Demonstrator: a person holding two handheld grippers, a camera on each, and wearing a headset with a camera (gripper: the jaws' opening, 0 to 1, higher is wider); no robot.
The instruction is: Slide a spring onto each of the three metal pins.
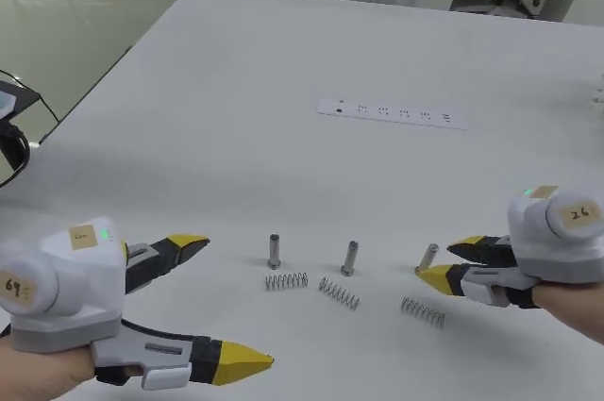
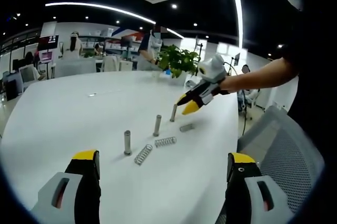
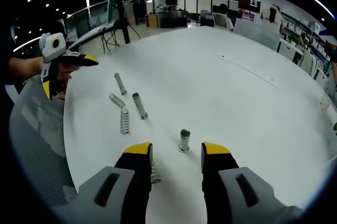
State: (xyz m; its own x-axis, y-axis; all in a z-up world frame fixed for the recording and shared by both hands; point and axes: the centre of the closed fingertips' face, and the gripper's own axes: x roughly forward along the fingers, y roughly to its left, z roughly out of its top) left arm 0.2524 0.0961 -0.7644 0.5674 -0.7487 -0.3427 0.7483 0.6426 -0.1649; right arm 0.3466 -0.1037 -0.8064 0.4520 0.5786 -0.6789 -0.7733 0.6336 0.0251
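Note:
Three short metal pins stand upright in a row on the white table: left pin (image 1: 274,251), middle pin (image 1: 349,258), right pin (image 1: 428,257). A loose spring lies in front of each: (image 1: 286,281), (image 1: 339,292), (image 1: 422,311). My right gripper (image 1: 445,262) is open, its yellow tips just right of the right pin. In the right gripper view that pin (image 3: 184,140) stands just ahead of the open jaws, with a spring (image 3: 154,171) beside the left jaw. My left gripper (image 1: 222,303) is open wide at the lower left, empty. The left gripper view shows the pin row (image 2: 157,125) and the springs (image 2: 165,141).
A white power strip (image 1: 392,113) lies farther back on the table. The table's left edge (image 1: 113,71) drops to the floor. A grey mesh chair (image 2: 284,150) stands at the near side. People and a plant (image 2: 179,60) are far beyond the table.

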